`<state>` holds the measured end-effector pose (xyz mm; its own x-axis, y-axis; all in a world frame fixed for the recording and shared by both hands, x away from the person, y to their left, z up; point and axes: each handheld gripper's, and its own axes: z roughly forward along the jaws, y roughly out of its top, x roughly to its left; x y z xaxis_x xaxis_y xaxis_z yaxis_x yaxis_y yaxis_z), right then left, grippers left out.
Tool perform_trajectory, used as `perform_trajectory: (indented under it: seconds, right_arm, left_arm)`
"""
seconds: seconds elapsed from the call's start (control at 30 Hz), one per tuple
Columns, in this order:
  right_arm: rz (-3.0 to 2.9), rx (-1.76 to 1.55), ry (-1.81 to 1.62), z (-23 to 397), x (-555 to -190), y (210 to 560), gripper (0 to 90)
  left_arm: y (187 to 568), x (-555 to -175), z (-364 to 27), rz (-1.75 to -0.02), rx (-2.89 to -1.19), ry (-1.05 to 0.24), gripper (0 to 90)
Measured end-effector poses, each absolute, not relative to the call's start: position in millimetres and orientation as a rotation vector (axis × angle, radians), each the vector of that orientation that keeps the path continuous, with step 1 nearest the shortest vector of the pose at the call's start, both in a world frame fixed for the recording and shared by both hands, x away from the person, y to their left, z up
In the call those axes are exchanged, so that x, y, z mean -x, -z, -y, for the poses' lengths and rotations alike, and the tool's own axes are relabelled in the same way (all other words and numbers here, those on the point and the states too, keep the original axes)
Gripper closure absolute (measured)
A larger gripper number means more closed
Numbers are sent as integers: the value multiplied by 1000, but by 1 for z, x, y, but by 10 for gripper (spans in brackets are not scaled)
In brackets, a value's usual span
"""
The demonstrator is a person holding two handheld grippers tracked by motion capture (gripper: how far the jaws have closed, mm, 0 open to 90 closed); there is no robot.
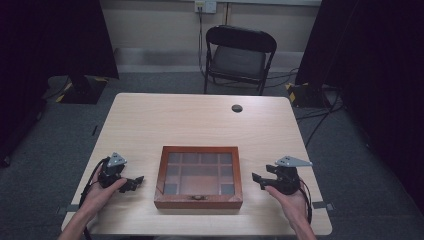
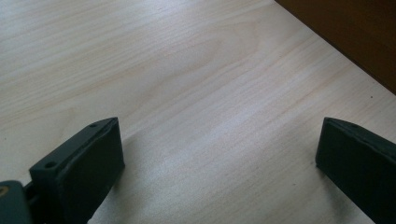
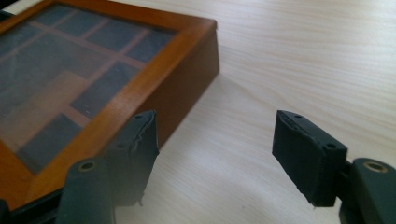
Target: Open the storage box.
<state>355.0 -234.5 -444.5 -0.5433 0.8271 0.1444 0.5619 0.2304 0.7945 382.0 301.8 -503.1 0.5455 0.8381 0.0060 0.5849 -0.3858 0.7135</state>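
Two grippers flanking wooden box (image 1: 198,177), brass clasp (image 1: 198,197) from above

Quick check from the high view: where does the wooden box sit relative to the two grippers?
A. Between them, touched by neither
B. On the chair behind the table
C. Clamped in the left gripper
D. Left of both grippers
A: the wooden box lies shut on the table, with the left gripper and the right gripper on either side, both open and clear of it.
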Motion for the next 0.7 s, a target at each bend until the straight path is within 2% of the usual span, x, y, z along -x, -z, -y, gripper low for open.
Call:
perform_trajectory:
  seconds: [0.47, 0.7]
  right_arm:
    - [-2295, -1103, -1382, 210, -347, 413, 460]
    - [-2411, -966, -1448, 177, -348, 403, 501]
  left_arm:
    - [503, -382, -302, -1144, -2112, -486, 2]
    - [503, -382, -302, -1142, -2115, -489, 2]
